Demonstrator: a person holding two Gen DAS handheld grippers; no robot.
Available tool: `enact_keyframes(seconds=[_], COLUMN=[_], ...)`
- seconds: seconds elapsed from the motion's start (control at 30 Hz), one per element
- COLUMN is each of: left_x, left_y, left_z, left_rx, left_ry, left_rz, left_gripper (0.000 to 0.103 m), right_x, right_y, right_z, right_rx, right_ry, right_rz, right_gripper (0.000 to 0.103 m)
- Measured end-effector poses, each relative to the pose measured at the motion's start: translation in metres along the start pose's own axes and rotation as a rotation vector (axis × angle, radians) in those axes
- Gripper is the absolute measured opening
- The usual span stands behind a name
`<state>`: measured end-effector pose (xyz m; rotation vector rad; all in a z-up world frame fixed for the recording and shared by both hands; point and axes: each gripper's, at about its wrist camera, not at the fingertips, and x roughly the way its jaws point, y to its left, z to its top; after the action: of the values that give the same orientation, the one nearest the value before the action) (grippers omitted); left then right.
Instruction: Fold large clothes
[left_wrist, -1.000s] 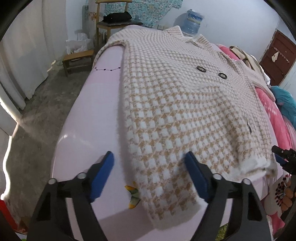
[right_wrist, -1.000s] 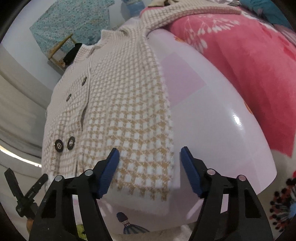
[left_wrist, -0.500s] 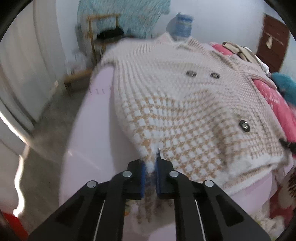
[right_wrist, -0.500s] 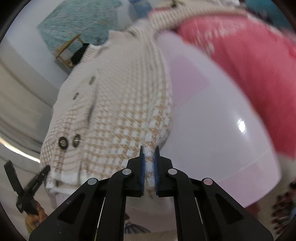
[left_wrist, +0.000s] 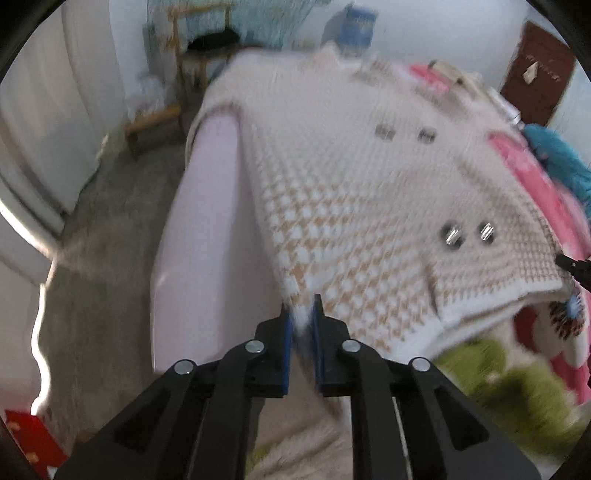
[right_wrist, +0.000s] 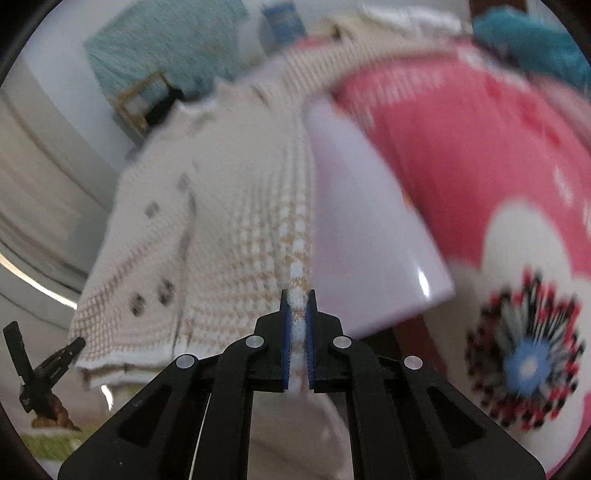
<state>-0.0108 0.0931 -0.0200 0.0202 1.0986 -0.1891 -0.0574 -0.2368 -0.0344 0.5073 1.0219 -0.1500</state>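
a cream-and-tan checked knitted cardigan with dark buttons lies spread on a glossy pale pink table. the left gripper pinches one bottom hem corner, its jaws easing slightly apart, and the right gripper pinches the other likewise, both corners lifted off the table

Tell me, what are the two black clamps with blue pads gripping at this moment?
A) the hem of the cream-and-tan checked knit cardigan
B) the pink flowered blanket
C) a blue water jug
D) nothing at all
A: the left gripper and the right gripper each have the white-edged hem of the cream-and-tan checked knit cardigan pinched between their blue pads.
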Motion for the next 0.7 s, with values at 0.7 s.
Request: enact_keyframes(seconds=[0.7], left_x=[0.039], left_y=[-0.065], left_z=[0.107], left_rx=[0.243], left_ry=[-0.177], left_rz=[-0.149], left_gripper=[0.039], right_x=[0.052], right_y=[0.219], right_z=[0.056], right_rx=[-0.608], right_ry=[-0.026], right_rz=[0.239], right_gripper=[0.041])
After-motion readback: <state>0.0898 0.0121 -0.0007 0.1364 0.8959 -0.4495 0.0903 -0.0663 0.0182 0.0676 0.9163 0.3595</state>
